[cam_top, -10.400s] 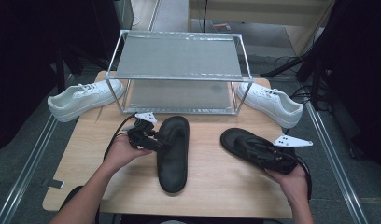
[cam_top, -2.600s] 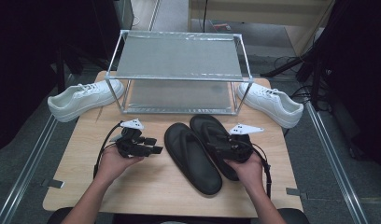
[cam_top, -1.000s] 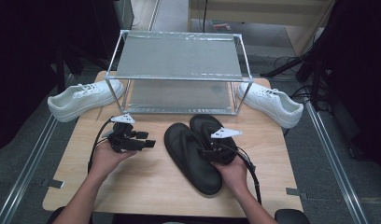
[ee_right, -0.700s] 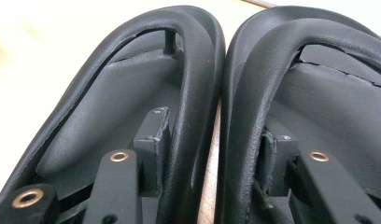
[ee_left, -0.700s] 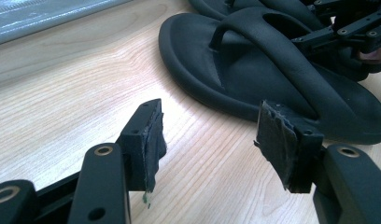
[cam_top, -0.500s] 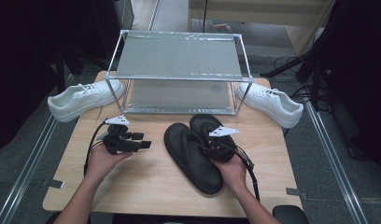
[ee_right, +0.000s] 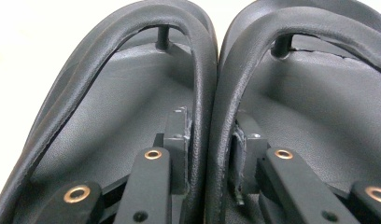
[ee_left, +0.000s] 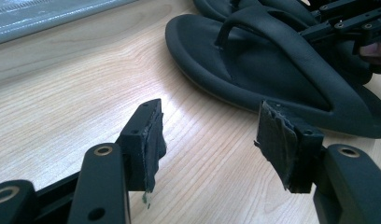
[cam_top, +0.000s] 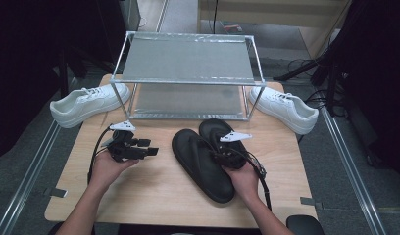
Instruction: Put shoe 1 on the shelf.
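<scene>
Two black flip-flops lie side by side on the wooden table, the left one (cam_top: 200, 164) nearer me and the right one (cam_top: 218, 131) farther back. My right gripper (cam_top: 222, 155) reaches in from their heel ends. In the right gripper view its jaws have just been closing and pinch the left flip-flop's (ee_right: 109, 107) inner strap against the right flip-flop's (ee_right: 319, 102). That right gripper (ee_right: 209, 135) has a pad pressing on each strap. My left gripper (cam_top: 139, 148) rests to the left of the pair. The left gripper (ee_left: 209, 135) stands open over bare wood with nothing between its pads.
A metal-framed two-level rack (cam_top: 188, 81) stands at the back of the table (cam_top: 154, 196). One white sneaker (cam_top: 85, 104) lies at its left and another white sneaker (cam_top: 285, 107) at its right. Cables trail from both grippers toward me.
The right gripper's jaws have drawn in on the two flip-flops' inner straps. Both hands and the flip-flops have kept their places.
</scene>
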